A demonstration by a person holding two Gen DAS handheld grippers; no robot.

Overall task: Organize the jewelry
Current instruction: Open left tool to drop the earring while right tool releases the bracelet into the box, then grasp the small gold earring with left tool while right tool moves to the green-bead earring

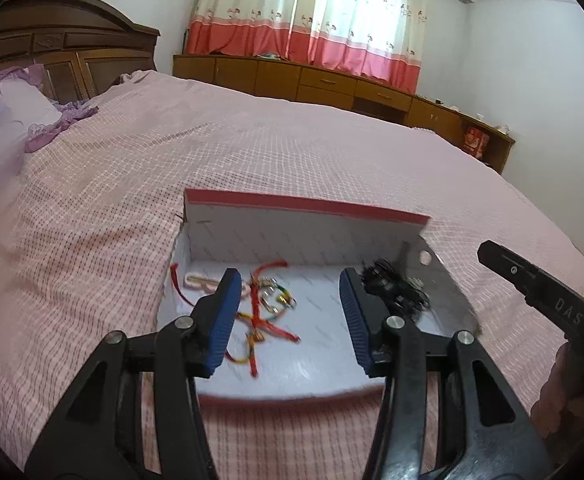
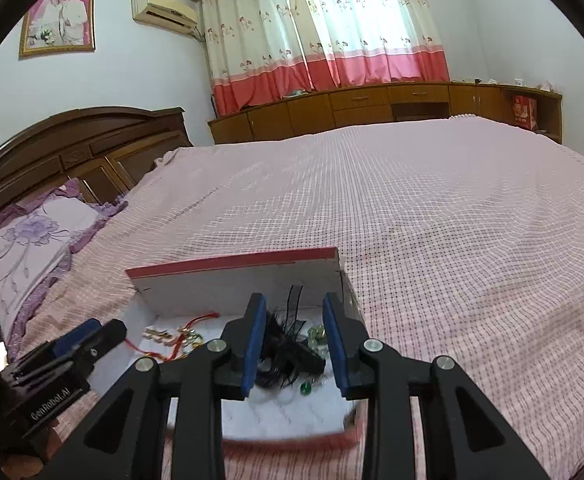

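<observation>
Box (image 1: 292,236): open on bed (image 1: 332,152).
Cords (image 1: 263,312): 9 o'clock inside.
Feather piece (image 2: 287,344): 3 o'clock, perhaps blurred.
Left gripper (image 1: 289,320): fingers wide.
Right gripper (image 2: 294,346): fingers wide, empty.

**Camera setup: both wrist views**

My left wrist camera looks forward and down, close over the open box (image 1: 308,240) on the bed (image 1: 292,152). My right wrist camera faces likewise, beside it. Both share box, bed, curtain (image 2: 324,20) and cabinets (image 2: 372,108).
</observation>
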